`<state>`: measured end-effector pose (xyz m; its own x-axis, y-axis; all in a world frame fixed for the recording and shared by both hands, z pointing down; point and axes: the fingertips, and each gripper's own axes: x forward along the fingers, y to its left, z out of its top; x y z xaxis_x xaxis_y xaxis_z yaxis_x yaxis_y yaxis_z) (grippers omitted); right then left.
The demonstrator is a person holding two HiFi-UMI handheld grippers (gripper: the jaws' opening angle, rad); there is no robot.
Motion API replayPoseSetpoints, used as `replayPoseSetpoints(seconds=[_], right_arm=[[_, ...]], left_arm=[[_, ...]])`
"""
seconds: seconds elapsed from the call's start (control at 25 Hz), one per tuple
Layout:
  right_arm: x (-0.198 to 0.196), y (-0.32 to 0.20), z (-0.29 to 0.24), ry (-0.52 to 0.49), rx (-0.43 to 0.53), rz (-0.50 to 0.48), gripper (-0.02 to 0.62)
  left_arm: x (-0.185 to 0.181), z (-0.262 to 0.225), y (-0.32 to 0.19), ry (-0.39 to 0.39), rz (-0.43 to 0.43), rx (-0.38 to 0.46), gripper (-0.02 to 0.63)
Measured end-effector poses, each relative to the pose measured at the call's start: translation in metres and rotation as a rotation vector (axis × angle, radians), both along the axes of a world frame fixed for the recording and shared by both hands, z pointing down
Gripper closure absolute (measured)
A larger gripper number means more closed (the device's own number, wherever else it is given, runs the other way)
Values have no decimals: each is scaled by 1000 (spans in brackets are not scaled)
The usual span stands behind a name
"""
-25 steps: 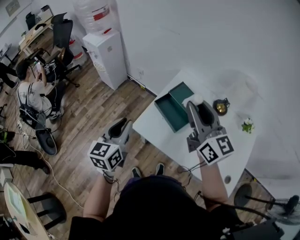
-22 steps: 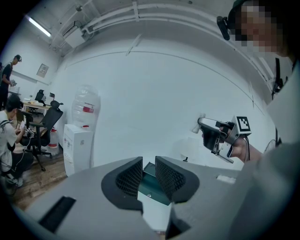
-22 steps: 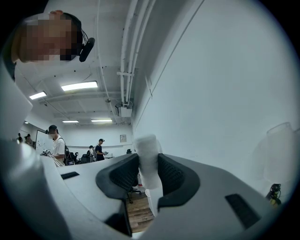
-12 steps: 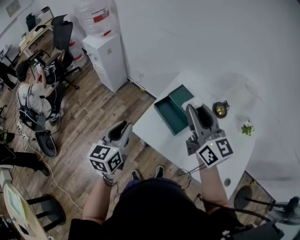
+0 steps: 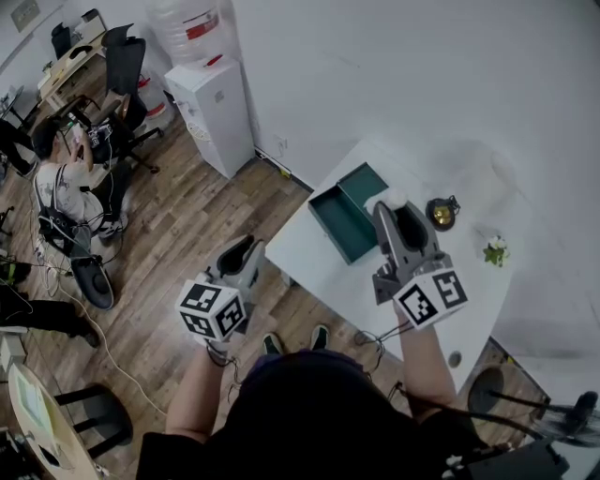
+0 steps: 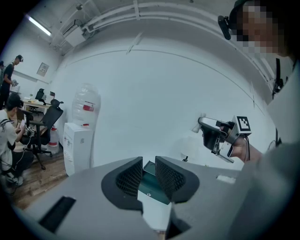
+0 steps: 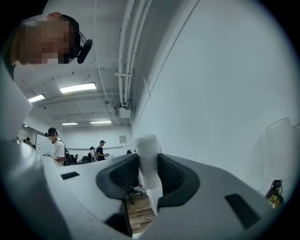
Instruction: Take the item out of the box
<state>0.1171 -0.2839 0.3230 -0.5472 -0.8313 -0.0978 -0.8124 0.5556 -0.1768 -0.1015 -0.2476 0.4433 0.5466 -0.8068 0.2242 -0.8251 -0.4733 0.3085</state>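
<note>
- My left gripper (image 5: 239, 255) hangs off the table's near corner, over the wooden floor. Its jaws are a little apart with nothing between them, and they point toward the box.
- The dark green open box (image 5: 349, 223) sits on the white table (image 5: 319, 270), between my two grippers and much nearer the right one.
- My right gripper (image 5: 394, 210) is clamped on the soft white cylindrical item (image 5: 392, 199). It's lifted clear, just over the box's right edge!
- The item's long axis runs along my jaws and pokes out past the tips. I reckon the right hand only needs bare table further right to set it down.
- No readable writing: the red label on the water bottle (image 5: 192, 28) is too small.
</note>
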Motion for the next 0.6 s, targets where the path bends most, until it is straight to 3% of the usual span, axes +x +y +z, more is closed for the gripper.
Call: replayPoseSetpoints(seconds=[0.6], right_arm=[[0, -4, 1, 1, 3, -2, 465]], left_arm=[[0, 1, -6, 1, 2, 5, 525]])
